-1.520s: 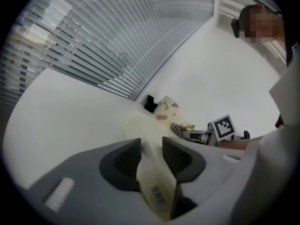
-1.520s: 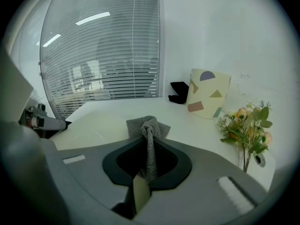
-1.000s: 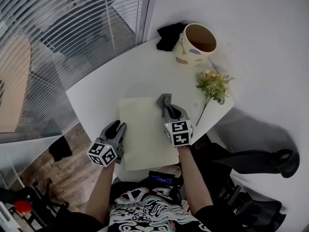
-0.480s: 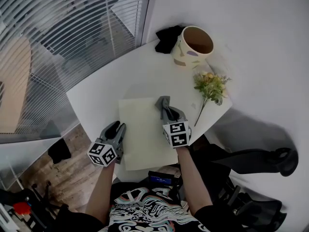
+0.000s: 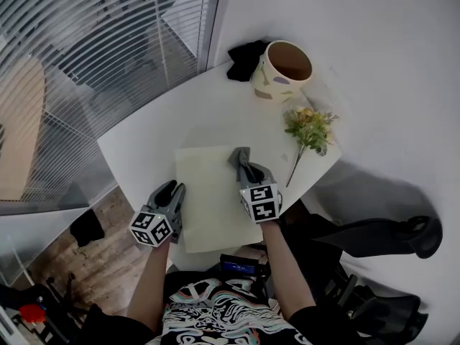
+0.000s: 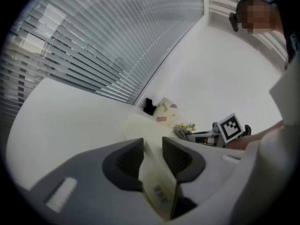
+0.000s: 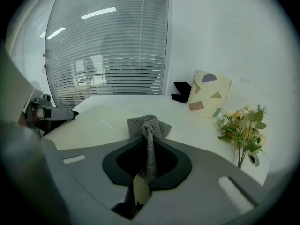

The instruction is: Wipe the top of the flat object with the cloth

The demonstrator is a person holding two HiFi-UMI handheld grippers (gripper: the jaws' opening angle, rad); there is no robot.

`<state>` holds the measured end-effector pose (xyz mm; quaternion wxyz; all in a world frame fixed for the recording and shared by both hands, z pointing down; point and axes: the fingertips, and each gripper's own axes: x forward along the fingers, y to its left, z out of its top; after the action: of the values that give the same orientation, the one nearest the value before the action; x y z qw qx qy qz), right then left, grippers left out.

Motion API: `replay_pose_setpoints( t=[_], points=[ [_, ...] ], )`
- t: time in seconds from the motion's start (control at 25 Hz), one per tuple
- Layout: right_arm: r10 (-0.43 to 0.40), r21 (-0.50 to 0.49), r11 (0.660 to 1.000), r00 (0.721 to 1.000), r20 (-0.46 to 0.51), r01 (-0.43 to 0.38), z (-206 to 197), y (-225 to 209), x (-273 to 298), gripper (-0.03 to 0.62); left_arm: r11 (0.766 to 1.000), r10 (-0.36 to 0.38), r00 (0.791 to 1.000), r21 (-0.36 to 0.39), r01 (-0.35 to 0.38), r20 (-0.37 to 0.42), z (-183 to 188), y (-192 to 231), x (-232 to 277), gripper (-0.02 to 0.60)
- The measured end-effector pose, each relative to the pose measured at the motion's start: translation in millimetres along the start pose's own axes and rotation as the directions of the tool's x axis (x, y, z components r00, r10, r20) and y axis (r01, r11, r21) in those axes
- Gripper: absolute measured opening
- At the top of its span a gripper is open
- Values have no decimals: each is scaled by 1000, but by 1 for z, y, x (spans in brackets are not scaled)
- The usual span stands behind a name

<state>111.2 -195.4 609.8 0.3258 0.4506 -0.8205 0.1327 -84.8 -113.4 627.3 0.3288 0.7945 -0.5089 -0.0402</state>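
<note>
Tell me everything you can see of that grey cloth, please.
The cloth is a small grey piece with a coarse, knitted-looking weave. Part of it is bunched into a narrow fold, pinched between the shut jaws of the right gripper. Its free end fans out flat beyond them. That end rests at the far right corner of the pale flat sheet, which lies on the white table. Nothing else touches the cloth.

no words, brands or numbers can be read anywhere; the cube on the left gripper (image 5: 172,190) and the cube on the right gripper (image 5: 246,168) bear only black-and-white square markers; a small barcode-like print (image 6: 159,193) sits on the flat object (image 6: 153,171) between the left jaws, too blurred to read
</note>
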Motion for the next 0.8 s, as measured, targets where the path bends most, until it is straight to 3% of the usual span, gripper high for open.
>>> replay_pose_setpoints(
  t=[0.8],
  points=[
    [4, 4, 1000, 1000, -10, -4, -16, 12, -20, 17, 1000, 2, 1000, 3, -2, 2, 0, 0, -1, 170]
  ],
)
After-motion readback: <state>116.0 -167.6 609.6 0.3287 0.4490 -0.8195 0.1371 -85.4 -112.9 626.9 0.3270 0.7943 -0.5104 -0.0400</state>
